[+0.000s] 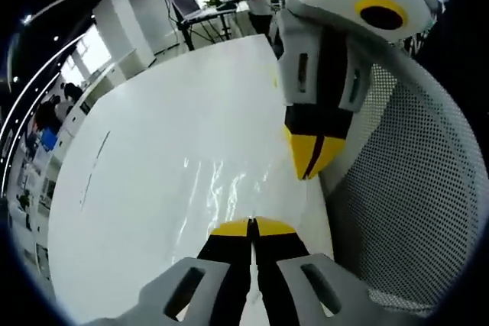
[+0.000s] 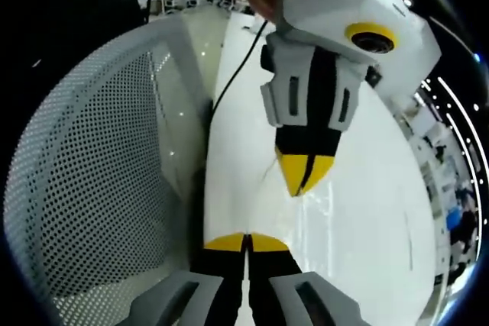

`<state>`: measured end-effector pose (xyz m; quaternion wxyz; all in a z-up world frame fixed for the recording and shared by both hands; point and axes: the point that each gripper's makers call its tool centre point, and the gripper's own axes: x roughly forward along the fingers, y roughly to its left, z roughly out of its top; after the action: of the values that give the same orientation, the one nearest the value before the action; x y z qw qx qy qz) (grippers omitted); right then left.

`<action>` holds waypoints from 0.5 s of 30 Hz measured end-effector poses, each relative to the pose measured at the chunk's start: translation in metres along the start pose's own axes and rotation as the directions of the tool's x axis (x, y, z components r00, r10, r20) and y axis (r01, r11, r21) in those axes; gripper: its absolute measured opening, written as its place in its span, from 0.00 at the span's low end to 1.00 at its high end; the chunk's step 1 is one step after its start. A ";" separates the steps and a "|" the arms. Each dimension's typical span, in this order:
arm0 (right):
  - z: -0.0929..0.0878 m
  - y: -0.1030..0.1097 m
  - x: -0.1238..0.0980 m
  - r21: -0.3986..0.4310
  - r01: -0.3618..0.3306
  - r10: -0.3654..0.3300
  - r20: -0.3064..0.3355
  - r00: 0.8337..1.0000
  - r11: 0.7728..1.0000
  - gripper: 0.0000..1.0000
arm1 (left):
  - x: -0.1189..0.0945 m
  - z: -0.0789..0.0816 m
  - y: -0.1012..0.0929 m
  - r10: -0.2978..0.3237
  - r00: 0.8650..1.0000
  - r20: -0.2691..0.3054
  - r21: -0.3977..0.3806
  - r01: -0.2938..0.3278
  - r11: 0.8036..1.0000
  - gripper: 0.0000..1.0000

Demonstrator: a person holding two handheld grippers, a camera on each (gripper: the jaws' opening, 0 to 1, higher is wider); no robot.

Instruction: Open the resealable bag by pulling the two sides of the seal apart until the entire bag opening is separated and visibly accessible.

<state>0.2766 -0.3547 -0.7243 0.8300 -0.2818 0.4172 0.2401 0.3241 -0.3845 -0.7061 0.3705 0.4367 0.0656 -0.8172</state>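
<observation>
White tabletop (image 1: 153, 150) stretches away under both my tongs, and behind it I see an office room with desks and a person standing far at the back. Beside the tabletop there is a chair with a perforated mesh back (image 1: 412, 188).

The resealable bag (image 1: 225, 188) is clear plastic and hard to see; I know it mostly from the shiny wrinkles on the white surface. It lies flat near the tabletop edge that is next to the chair.

My left tongs (image 1: 252, 225) have the yellow tips pressed together, and they seem to pinch the near edge of the bag, though the film is too transparent to be sure. My right tongs (image 2: 246, 240) are also closed tip to tip, at the tabletop edge. I cannot tell if plastic is between them.

In the left gripper view the right tongs come down from above, facing mine, tips closed and just above the bag. So the two tongs stand opposite each other with the bag between them. I judge the seal runs across this line, so the pull should go apart along it, each side toward its own hand. Both are about equally near.
</observation>
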 end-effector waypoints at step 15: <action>0.001 -0.016 -0.008 0.013 0.060 -0.060 0.010 0.998 0.998 0.00 | -0.028 0.039 0.040 0.223 0.965 0.141 0.008 -0.226 0.974 0.00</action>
<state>0.2832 -0.3664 -0.7128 0.8407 -0.2878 0.4059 0.2138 0.3344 -0.4149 -0.6522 0.4591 0.3875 -0.0200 -0.7992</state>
